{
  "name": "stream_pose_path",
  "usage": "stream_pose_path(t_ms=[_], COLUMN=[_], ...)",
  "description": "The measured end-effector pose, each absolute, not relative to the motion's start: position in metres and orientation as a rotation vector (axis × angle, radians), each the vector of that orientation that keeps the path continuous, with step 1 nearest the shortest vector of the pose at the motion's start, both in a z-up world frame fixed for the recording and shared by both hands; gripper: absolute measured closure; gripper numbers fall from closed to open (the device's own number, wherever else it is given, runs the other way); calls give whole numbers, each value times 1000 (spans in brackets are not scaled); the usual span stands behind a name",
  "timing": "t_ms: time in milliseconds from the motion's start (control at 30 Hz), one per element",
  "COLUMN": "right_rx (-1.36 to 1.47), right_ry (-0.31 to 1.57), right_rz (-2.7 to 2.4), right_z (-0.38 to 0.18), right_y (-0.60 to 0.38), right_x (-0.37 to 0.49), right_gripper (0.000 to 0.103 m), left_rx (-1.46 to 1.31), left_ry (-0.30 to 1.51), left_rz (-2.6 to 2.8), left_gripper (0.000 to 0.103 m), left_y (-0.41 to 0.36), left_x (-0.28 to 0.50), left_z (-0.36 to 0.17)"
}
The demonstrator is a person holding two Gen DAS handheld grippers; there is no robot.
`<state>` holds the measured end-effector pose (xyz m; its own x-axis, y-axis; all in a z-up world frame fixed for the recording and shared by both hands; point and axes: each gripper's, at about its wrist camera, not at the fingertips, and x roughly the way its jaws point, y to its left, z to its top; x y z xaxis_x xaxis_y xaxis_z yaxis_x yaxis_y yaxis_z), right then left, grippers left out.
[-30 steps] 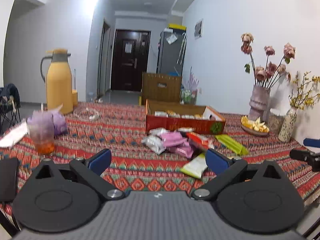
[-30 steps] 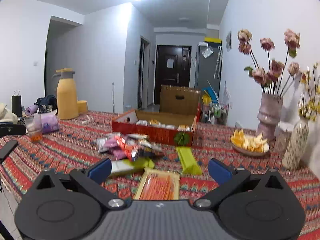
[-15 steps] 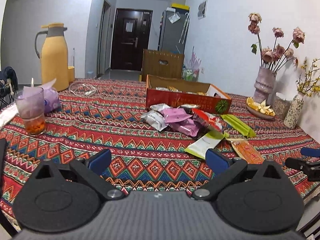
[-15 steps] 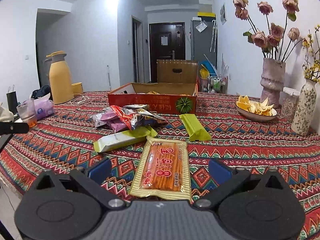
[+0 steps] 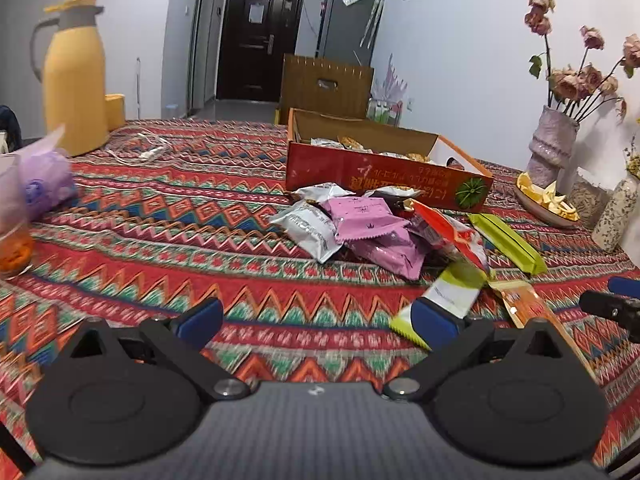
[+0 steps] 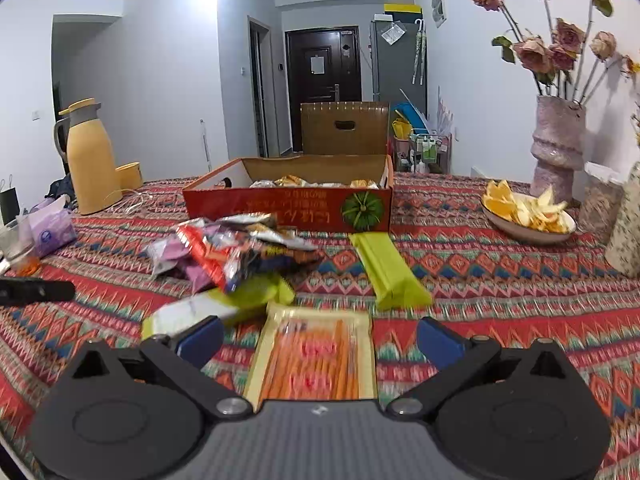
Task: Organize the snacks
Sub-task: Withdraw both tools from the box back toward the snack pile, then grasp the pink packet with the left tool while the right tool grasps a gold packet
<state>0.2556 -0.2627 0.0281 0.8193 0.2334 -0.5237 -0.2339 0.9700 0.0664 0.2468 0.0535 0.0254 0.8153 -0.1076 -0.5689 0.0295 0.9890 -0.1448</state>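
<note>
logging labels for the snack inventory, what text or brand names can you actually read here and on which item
None reads for certain.
Red box: gold characters on its front, upside down, too blurred.
Orange stick packet: red characters, motion-blurred.
Silver packet: dark lettering, too small.
Pink packet: small print, unreadable.

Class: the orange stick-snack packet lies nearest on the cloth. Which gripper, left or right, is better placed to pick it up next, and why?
Probably the right gripper: its open jaws already frame the orange packet. The left gripper, also open, faces bare tablecloth, with that packet off to its right.
</note>
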Motion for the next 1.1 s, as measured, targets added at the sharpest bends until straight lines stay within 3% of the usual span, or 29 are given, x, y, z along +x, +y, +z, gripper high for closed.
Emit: stream_pose_path(t_ms=[333, 400, 533, 600, 733, 833, 1033, 1100], right_rx=[-39, -48, -72, -64, -128, -120, -86, -106], right_ry=[581, 612, 685, 736, 757, 768, 776, 774], right_rz=[376, 421, 516, 553, 557, 567, 607, 567], right_z=[37, 34, 19, 7, -8, -16, -30, -31], right_y=[-239, -231, -213, -205, -194, -197, -204, -202], right_x=[369, 396, 450, 477, 514, 530, 539, 536], right_gripper=[3, 9, 10, 16, 17, 18, 14, 24], left_rx=[-183, -170, -138, -148, -153, -131, -82, -72], left_ry=[644, 668, 702, 723, 744, 733, 702, 696], left_rz=[-159, -185, -202, -203, -206, -199, -216, -215], left_gripper=[9, 13, 19, 20, 23, 40, 40, 40], left_y=[37, 29, 18, 17, 14, 12, 7, 7], left_x=[354, 378, 412, 426, 440, 438, 428, 423], left_z=[29, 27, 15, 7, -7, -13, -12, -9])
